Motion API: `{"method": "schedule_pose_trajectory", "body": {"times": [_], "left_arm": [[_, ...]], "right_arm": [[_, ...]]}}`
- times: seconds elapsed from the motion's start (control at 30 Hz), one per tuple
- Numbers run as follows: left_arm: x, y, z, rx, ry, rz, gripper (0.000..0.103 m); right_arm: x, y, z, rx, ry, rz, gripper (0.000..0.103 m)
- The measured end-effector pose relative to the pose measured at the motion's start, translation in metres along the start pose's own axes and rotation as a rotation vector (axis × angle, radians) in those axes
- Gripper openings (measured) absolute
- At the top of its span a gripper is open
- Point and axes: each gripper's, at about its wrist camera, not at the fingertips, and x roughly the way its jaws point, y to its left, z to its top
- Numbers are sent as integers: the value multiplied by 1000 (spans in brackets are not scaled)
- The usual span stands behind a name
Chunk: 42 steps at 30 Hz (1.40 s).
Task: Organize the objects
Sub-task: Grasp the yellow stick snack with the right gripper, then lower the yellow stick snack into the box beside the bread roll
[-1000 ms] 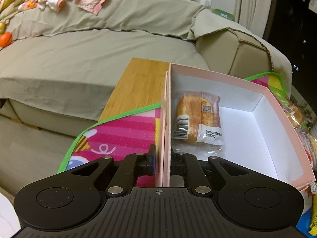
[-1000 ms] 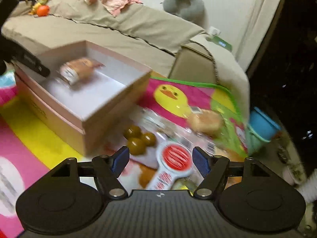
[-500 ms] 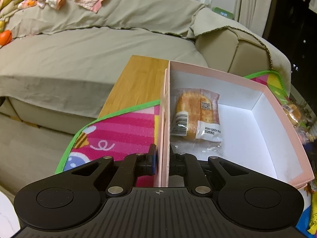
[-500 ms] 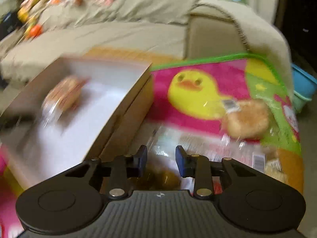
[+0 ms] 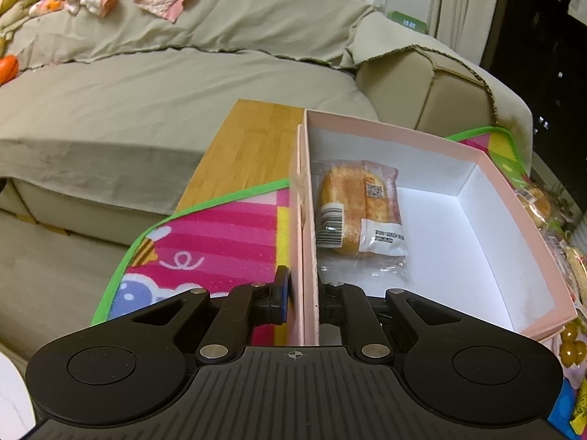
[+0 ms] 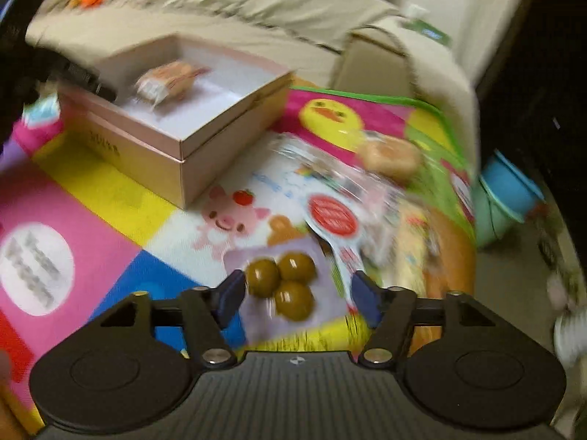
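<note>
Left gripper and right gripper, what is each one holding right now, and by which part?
The left gripper is clamped on the near side wall of the pink box. The right gripper, jaws just opened, holds nothing; a packet of three brown balls lies between its fingers.

Bread packet [image 5: 361,207] label: "20260822"; barcode, QR code.

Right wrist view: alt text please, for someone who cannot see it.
The right gripper, fingers just opened, frames a clear packet of three brown balls on a colourful play mat. Behind left stands the open pink box holding one wrapped bun; the picture is blurred.
</note>
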Motion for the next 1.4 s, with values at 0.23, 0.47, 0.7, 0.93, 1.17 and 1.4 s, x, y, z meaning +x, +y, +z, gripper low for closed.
{"method": "schedule_pose_trajectory", "body": {"times": [0.23,0.47,0.7,0.93,1.17,1.4], "left_arm": [[2,-10,-2,16,0,-17,13],[-2,-12,-6,32,6,-19,14],[-2,-12,-5,27,6,-19,14],[-2,-12,-5,20,0,-19,13],[-2,-10,-3,31,-5,-17,13],[-6,-11,2,45,-36,-15,13]], "right_arm": [[-15,-34,-30,382,30,-21,80],[16,-25,-26,417,49,-5,63],[7,-13,-23,328,51,31,34],[-13,-18,-39,343,83,10,26],[-23,-2,-43,319,106,14,22],[-69,-5,-7,297,-53,62,1]]}}
